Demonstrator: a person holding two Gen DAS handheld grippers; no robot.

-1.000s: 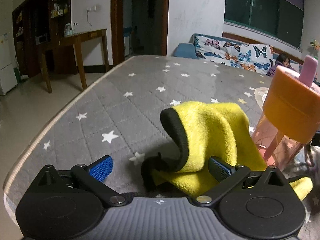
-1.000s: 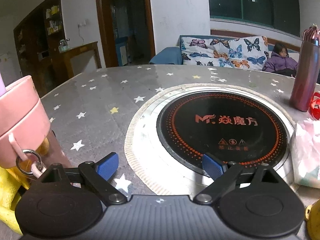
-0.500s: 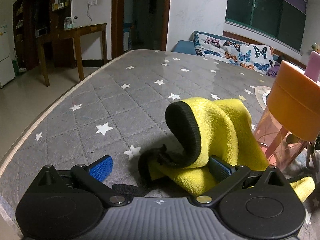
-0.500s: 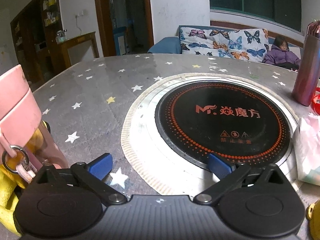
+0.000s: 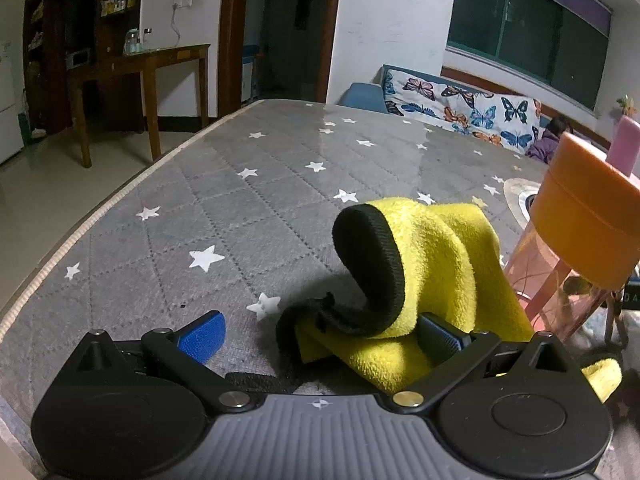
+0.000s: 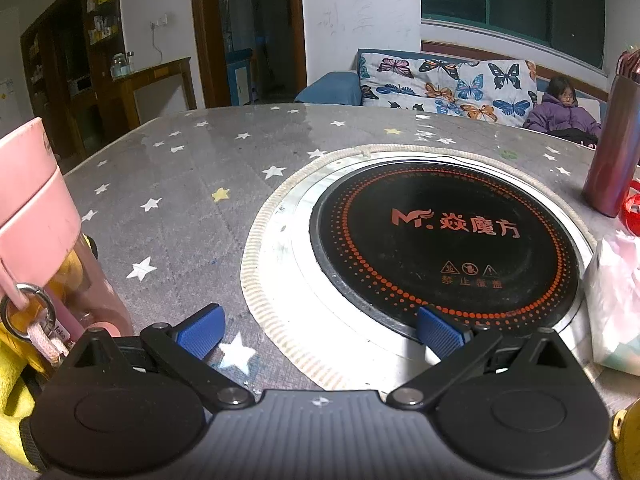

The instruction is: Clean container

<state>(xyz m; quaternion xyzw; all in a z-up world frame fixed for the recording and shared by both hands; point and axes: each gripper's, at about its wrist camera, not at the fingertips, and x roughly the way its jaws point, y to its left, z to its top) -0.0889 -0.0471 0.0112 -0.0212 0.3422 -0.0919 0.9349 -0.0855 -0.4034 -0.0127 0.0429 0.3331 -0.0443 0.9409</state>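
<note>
A yellow cloth with a black edge (image 5: 440, 264) lies crumpled on the grey starred table cover (image 5: 224, 216). My left gripper (image 5: 320, 340) is open just behind it, the cloth lying between the fingers and over the right fingertip (image 5: 440, 338). A pink see-through bottle with an orange-pink lid (image 5: 576, 236) stands to the cloth's right; it also shows at the left of the right wrist view (image 6: 44, 240). My right gripper (image 6: 320, 332) is open and empty over the table, to the bottle's right.
A round black induction hob (image 6: 444, 240) is set in the table ahead of the right gripper. A dark red flask (image 6: 616, 140) stands at the far right, a white plastic bag (image 6: 616, 300) nearer. The table's left edge (image 5: 80, 236) drops to the floor.
Both grippers have shifted slightly; the cloth now lies closer between the left fingers. Both stay open and the bottle has not moved.
</note>
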